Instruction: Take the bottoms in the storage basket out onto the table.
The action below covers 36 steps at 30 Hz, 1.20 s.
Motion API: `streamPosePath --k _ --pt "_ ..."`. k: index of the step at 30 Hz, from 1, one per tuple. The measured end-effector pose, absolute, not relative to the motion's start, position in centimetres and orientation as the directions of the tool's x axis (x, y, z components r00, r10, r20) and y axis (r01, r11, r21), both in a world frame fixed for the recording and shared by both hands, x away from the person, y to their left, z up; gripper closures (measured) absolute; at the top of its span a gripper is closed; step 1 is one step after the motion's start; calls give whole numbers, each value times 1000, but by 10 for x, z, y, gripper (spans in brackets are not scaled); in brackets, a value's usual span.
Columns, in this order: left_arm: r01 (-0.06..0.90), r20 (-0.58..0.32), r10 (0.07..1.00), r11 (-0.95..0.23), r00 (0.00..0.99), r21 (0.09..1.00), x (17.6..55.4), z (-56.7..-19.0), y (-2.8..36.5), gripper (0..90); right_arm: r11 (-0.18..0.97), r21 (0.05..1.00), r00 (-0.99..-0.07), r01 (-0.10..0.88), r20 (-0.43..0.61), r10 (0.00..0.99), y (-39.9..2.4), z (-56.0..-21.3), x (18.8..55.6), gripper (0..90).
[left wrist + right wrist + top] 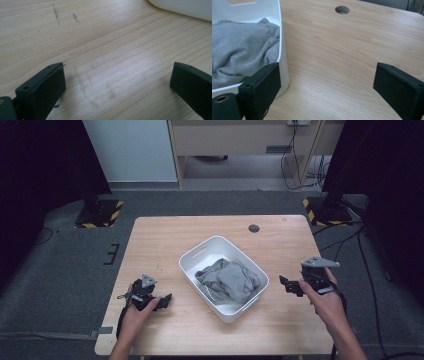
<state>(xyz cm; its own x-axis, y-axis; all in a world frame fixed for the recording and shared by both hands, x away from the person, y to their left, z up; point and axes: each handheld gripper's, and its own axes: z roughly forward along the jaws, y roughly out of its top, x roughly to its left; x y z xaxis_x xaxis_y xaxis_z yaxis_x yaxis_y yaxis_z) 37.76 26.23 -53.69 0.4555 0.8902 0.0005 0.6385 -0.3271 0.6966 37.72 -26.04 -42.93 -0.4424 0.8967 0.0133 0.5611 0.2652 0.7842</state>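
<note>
A white plastic basket (192,255) stands in the middle of the wooden table (155,240), with a crumpled grey cloth (229,280) lying inside it. My left gripper (166,300) rests low on the table to the left of the basket, open, with bare wood between its jaws (117,77). My right gripper (287,285) hovers to the right of the basket, open and empty (327,82). In the right gripper view the basket wall (283,50) and the grey cloth (239,52) sit just beyond the left jaw.
A round cable hole (254,228) lies near the table's far edge. Dark stand bases with yellow-black tape (100,212) sit on the floor at the back left and back right. Cables (300,165) trail on the floor behind.
</note>
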Motion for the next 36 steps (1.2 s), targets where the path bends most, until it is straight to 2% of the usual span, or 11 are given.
streamPosePath --k 12,20,30,36 --pt "639 1 890 -328 456 696 378 -537 262 0 265 796 -485 543 40 873 -246 -409 386 63" --pt "637 1 889 -330 458 697 376 -537 262 0 304 799 -531 519 22 847 -216 -390 406 61" --pt "640 1 893 -323 449 697 371 -537 259 0 374 793 -593 481 -20 805 -175 -382 420 56" --pt "640 1 892 -324 451 697 371 -537 259 0 363 801 -602 476 -4 799 -164 -380 425 56"
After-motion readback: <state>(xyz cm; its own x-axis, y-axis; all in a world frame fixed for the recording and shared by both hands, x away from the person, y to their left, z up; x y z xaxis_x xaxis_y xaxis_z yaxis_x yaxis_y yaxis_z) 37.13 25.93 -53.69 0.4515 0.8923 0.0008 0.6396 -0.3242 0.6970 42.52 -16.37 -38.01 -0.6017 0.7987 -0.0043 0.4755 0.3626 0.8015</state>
